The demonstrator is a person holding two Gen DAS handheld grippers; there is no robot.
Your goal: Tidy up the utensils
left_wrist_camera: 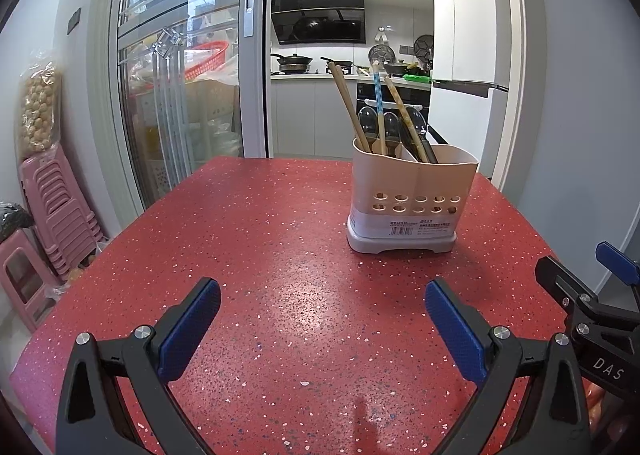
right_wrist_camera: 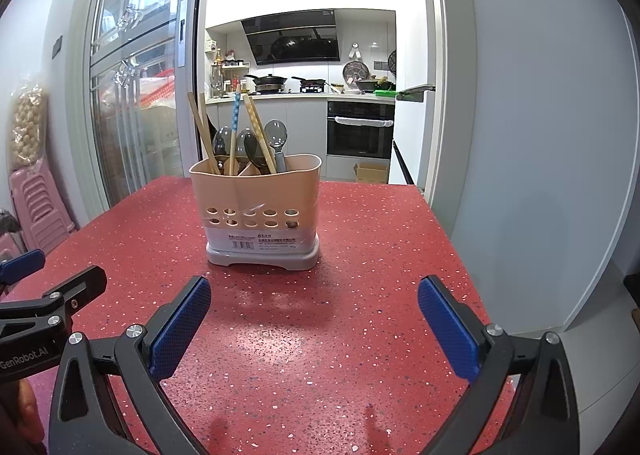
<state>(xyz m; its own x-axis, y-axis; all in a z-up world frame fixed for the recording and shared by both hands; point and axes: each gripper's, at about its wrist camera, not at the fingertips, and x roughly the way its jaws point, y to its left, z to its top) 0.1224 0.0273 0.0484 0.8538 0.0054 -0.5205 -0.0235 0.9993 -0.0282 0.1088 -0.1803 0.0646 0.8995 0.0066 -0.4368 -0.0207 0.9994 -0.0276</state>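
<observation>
A beige utensil holder (left_wrist_camera: 412, 195) (right_wrist_camera: 258, 207) with a grey base stands on the red speckled table (left_wrist_camera: 260, 255) (right_wrist_camera: 360, 255). Chopsticks (left_wrist_camera: 350, 107) (right_wrist_camera: 256, 131) and dark spoons (left_wrist_camera: 390, 127) (right_wrist_camera: 276, 133) stick up out of it. My left gripper (left_wrist_camera: 322, 315) is open over the near table, left of and short of the holder, nothing between its blue pads. My right gripper (right_wrist_camera: 314, 315) is open too, just in front of the holder and empty. Each gripper shows at the edge of the other's view.
Pink plastic stools (left_wrist_camera: 60, 211) (right_wrist_camera: 36, 199) are stacked at the left beside a glass sliding door (left_wrist_camera: 176, 95). A kitchen with an oven (right_wrist_camera: 360, 131) lies beyond the table's far edge. A grey wall (right_wrist_camera: 540, 135) runs close along the table's right side.
</observation>
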